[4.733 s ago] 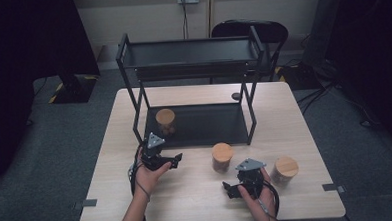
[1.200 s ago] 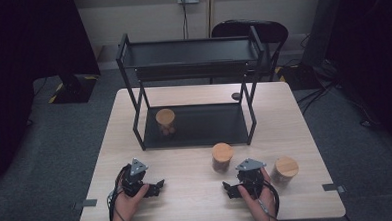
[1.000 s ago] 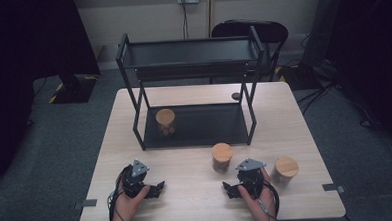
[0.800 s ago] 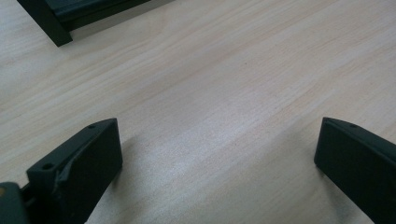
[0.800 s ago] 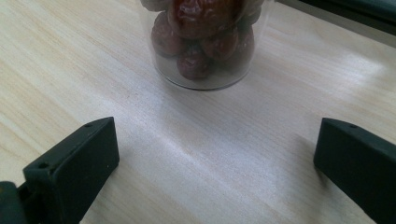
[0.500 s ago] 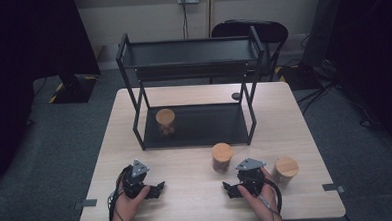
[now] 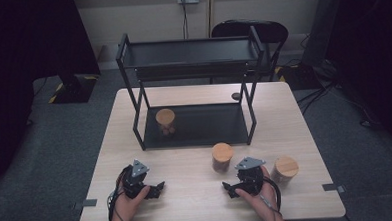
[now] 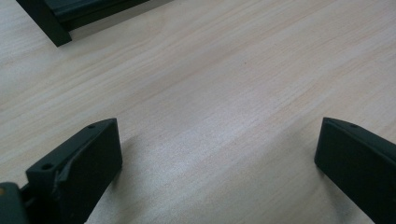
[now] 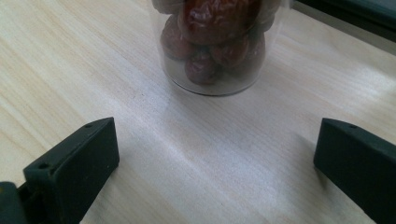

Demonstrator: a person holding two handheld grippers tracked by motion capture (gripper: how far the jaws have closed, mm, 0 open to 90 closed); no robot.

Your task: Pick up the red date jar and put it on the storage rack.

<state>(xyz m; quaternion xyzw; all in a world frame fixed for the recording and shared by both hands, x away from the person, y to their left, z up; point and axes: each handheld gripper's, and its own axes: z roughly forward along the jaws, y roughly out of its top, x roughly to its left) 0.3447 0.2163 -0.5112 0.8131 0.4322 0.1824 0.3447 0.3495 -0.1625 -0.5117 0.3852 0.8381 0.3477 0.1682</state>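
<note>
Three glass jars with wooden lids are on the scene. One jar [image 7: 165, 122] stands on the bottom shelf of the black rack [image 7: 192, 80]. A second jar [image 7: 222, 157], filled with red-brown dried fruit [image 9: 215, 42], stands on the table just in front of the rack. The third jar [image 7: 285, 169] stands at the right. My left gripper [image 7: 155, 188] rests open on the table at the front left, nothing between its jaws [image 8: 212, 158]. My right gripper [image 7: 230, 188] rests open at the front right, a short way before the middle jar [image 9: 212, 158].
The wooden table [image 7: 198, 210] has bare room between the two grippers. The rack's front leg [image 8: 44, 21] stands beyond the left gripper. A small dark object [image 7: 236, 95] lies behind the rack. A black chair [image 7: 253, 30] stands past the table's far edge.
Over several seconds my left gripper came back from near the rack to the front left of the table. In the last second nothing has moved.
</note>
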